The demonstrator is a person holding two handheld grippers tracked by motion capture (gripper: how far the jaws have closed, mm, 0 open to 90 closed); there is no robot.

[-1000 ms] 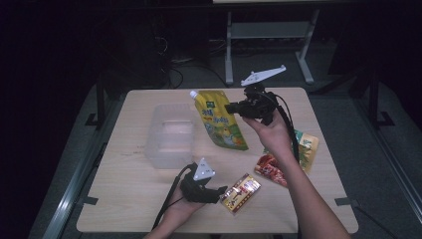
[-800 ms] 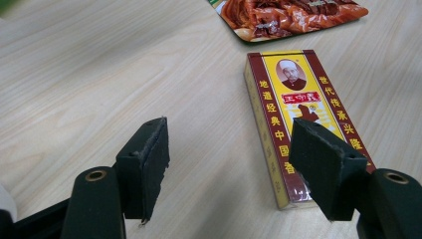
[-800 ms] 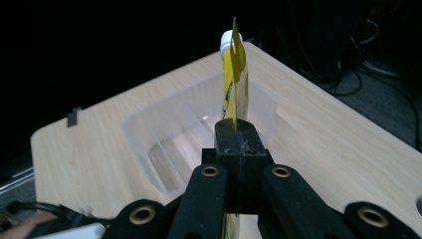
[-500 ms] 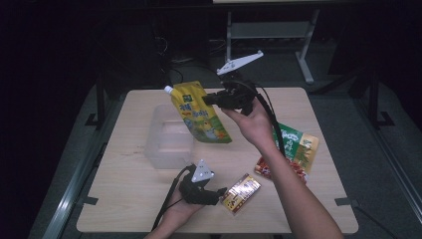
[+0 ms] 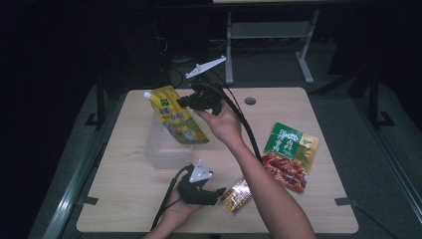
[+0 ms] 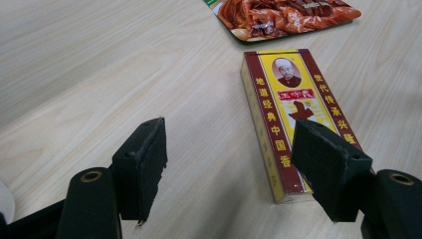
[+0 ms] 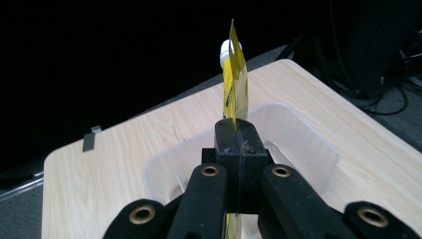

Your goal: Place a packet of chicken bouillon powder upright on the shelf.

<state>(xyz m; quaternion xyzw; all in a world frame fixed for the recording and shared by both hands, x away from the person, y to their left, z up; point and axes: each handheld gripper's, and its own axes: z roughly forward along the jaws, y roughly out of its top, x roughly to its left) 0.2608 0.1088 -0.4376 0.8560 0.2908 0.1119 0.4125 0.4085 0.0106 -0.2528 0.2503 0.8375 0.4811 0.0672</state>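
A yellow spouted pouch hangs in the air over the clear plastic bin, pinched at its edge by my right gripper. In the right gripper view the pouch stands edge-on above the shut jaws, with the bin below. My left gripper rests on the table near the front edge, open. Its pads stand apart, and a red and yellow box lies flat just by the right one. That box sits right of the left gripper in the high view.
A green packet and a red snack packet lie at the table's right side. The snack packet shows beyond the box in the left gripper view. A round hole marks the table's far edge.
My right gripper has carried the yellow pouch leftward and up, from the table's middle to above the clear bin. The left gripper has stayed in place.
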